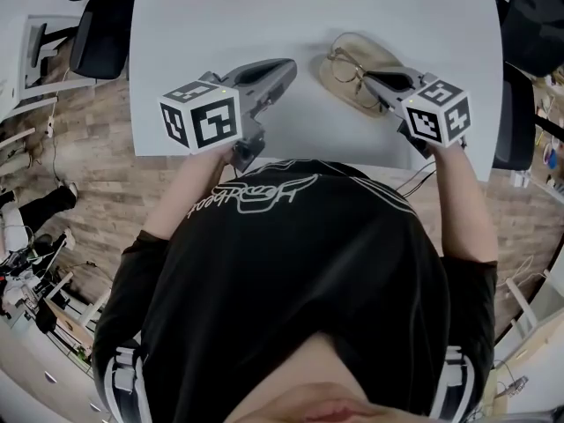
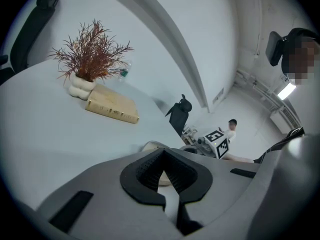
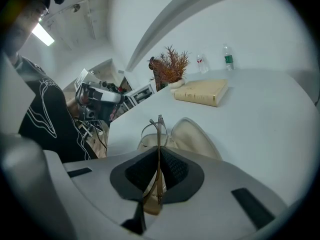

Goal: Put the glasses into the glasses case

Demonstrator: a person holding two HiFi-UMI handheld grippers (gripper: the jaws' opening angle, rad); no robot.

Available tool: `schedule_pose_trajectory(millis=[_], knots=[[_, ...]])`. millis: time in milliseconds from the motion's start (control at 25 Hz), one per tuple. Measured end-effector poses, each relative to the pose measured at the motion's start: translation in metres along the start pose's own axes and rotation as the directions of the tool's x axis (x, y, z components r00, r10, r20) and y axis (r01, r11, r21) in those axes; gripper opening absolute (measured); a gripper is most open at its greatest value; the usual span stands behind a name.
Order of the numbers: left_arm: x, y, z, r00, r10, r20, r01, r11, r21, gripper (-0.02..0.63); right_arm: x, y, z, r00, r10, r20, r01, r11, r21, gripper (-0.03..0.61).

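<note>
A beige glasses case (image 1: 377,55) lies open on the white table (image 1: 220,25), right of centre. My right gripper (image 1: 372,79) is just above it, shut on the folded temples of gold wire-rimmed glasses (image 1: 345,67). In the right gripper view the temples (image 3: 159,129) stand upright between the black pads, the lenses hanging over the case (image 3: 195,136). My left gripper (image 1: 286,69) hovers to the left of the case and points at it. Its pads (image 2: 142,171) stand a narrow slit apart, nothing between them, and the case rim (image 2: 154,145) shows beyond.
A tan book (image 2: 112,104) and a dried red plant in a white vase (image 2: 82,81) sit at the table's far side. Two bottles (image 3: 228,56) stand behind the book. Dark chairs (image 1: 97,38) flank the table. The table's near edge runs right under both grippers.
</note>
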State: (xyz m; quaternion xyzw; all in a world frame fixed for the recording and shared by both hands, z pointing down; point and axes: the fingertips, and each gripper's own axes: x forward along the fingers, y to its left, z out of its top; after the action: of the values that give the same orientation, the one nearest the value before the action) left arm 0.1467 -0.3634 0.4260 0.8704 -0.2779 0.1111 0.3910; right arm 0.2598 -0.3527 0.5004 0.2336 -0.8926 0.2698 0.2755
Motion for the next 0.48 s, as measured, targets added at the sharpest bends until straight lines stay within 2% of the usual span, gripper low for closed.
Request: schedule_pose_trajectory(millis=[280, 480], knots=[[-0.002, 0.005, -0.004, 1.000, 0.014, 0.002, -0.014, 1.000, -0.015, 0.006, 0.012, 0.001, -0.015, 0.996, -0.002, -0.092, -0.004, 0.998, -0.064, 0.019], [-0.002, 0.005, -0.007, 1.000, 0.022, 0.005, -0.022, 1.000, -0.021, 0.006, 0.019, -0.001, -0.024, 0.988, -0.035, -0.151, 0.016, 0.992, -0.125, 0.020]])
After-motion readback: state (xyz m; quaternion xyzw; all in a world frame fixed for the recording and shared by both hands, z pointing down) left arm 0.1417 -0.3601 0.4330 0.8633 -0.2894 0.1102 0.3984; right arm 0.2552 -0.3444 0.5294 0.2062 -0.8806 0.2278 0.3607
